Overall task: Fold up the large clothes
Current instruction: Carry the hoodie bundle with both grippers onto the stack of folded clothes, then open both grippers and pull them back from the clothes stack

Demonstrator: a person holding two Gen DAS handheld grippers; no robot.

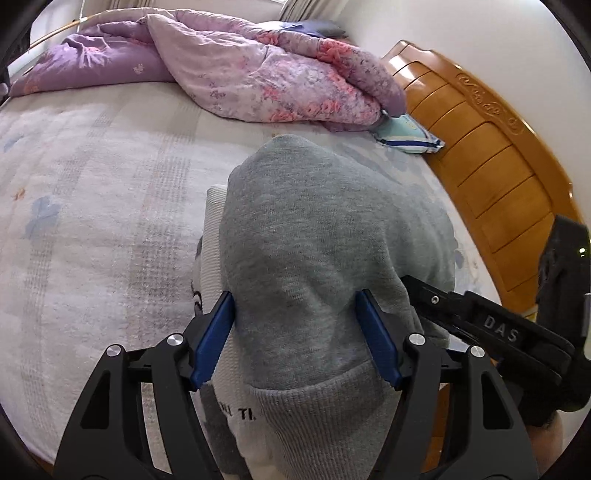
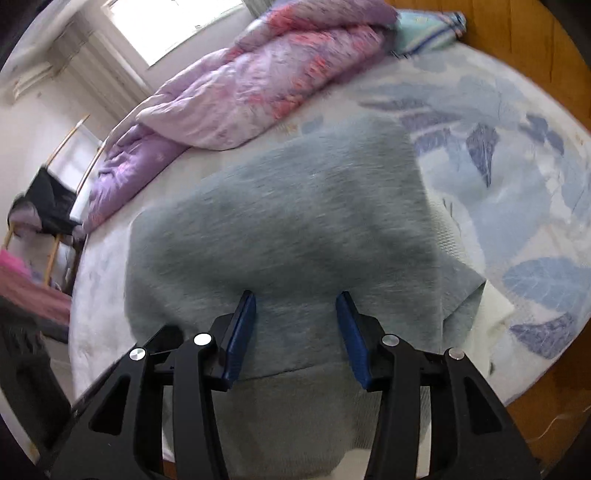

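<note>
Left gripper [image 1: 295, 332]: our jaws stand wide apart, straddling grey cloth, gripping nothing.
Right gripper [image 2: 295, 332]: jaws likewise apart over the cloth, nothing pinched.
Sweatshirt [image 1: 325, 236]: grey, part-folded on the bed [image 1: 92, 221]; we judge it soft, thick, limp; best pinched at the ribbed hem [image 1: 317, 417].
Quilt [image 1: 236, 74]: purple, bunched far behind.

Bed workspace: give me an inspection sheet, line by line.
Surface: bed, pale patterned cover.
Job's things: grey sweatshirt, white underside showing, lying near the front edge.
Clutter: purple quilt bunched at the far side; small pillow by the headboard.
Grippers: left gripper and right gripper both open, fingers astride sweatshirt fabric.
Cables: nothing seen.
Surroundings: window, rack with dark clothes.
</note>
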